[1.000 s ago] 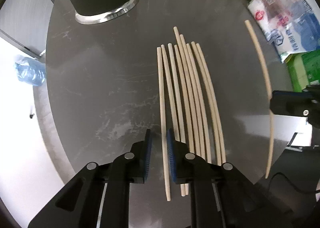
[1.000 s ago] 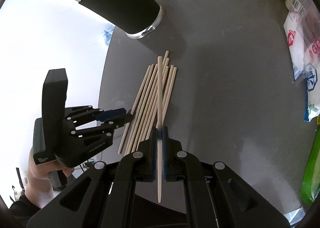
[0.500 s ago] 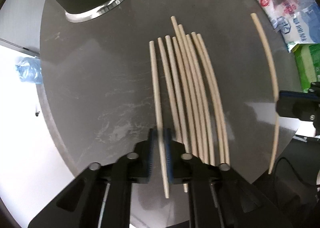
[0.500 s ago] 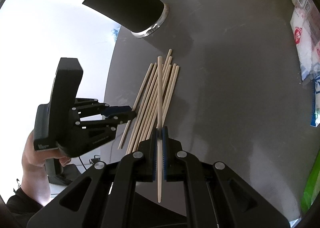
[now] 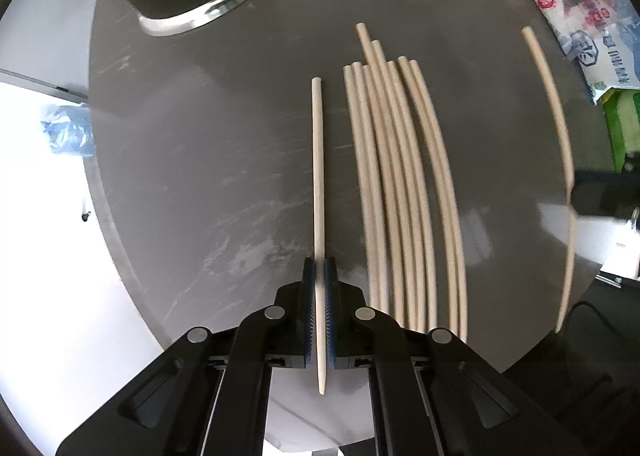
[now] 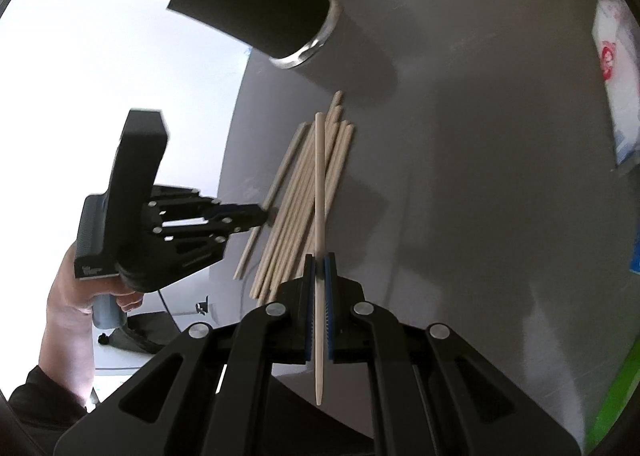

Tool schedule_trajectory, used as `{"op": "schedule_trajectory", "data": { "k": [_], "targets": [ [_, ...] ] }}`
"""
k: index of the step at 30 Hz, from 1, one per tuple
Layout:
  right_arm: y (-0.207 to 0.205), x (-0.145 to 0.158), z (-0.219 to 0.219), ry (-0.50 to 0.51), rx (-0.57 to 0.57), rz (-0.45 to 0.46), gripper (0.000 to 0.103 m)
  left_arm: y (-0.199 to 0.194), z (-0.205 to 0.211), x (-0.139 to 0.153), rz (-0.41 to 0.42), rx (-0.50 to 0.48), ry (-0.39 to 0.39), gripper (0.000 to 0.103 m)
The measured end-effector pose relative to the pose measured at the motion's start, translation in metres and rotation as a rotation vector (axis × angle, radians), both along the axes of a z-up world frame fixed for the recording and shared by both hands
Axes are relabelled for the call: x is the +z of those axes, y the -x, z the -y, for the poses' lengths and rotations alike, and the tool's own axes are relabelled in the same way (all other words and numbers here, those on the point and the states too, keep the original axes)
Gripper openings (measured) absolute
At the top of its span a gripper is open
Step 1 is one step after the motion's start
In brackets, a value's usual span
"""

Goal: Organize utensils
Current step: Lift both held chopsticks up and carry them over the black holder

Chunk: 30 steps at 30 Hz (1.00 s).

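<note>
On the round grey table (image 5: 180, 160), beside a row of pale wooden chopsticks (image 5: 400, 196), the left gripper (image 5: 319, 276) has just closed on one loose chopstick (image 5: 318, 176), while the right gripper (image 6: 319, 268) pinches another chopstick (image 6: 319, 196) above the row.

Strong daylight comes from the left in both views, blowing the background beyond the grey surface (image 5: 200, 144) out to pure white. A pale sheen glares on the surface near its right edge. The black cup (image 6: 256, 4) casts a soft shadow to its right. Fisheye bending curves the chopsticks (image 5: 404, 192), and the far right edge smears with motion blur.
</note>
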State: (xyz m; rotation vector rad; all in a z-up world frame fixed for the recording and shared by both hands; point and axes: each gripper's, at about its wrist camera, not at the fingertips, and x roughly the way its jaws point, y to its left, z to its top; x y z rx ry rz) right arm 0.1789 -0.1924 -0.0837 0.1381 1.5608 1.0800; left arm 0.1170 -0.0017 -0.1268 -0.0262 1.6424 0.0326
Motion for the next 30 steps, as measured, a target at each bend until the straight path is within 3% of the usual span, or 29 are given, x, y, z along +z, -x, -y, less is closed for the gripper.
{"op": "schedule_trajectory", "data": {
  "k": [3, 9, 13, 19, 24, 30],
  "targets": [
    [-0.001, 0.003, 0.003, -0.005, -0.012, 0.001, 0.005, 0.006, -0.008, 0.006, 0.040, 0.024, -0.003, 0.004],
    [-0.002, 0.017, 0.007, -0.018, -0.055, 0.005, 0.005, 0.019, -0.031, 0.054, 0.251, 0.118, 0.062, 0.004],
    [0.001, 0.034, 0.001, -0.023, -0.072, 0.039, 0.005, 0.027, -0.035, 0.097, 0.405, 0.178, 0.125, 0.004],
    [0.001, 0.061, -0.013, -0.051, -0.115, 0.079, 0.005, 0.031, -0.060, 0.124, 0.558, 0.231, 0.255, 0.004],
    [-0.007, 0.107, -0.039, -0.105, -0.141, 0.244, 0.005, 0.030, -0.075, 0.170, 0.723, 0.237, 0.301, 0.004],
    [-0.033, 0.159, -0.077, -0.182, -0.179, 0.454, 0.005, 0.017, -0.105, 0.205, 0.915, 0.259, 0.346, 0.004]
  ]
}}
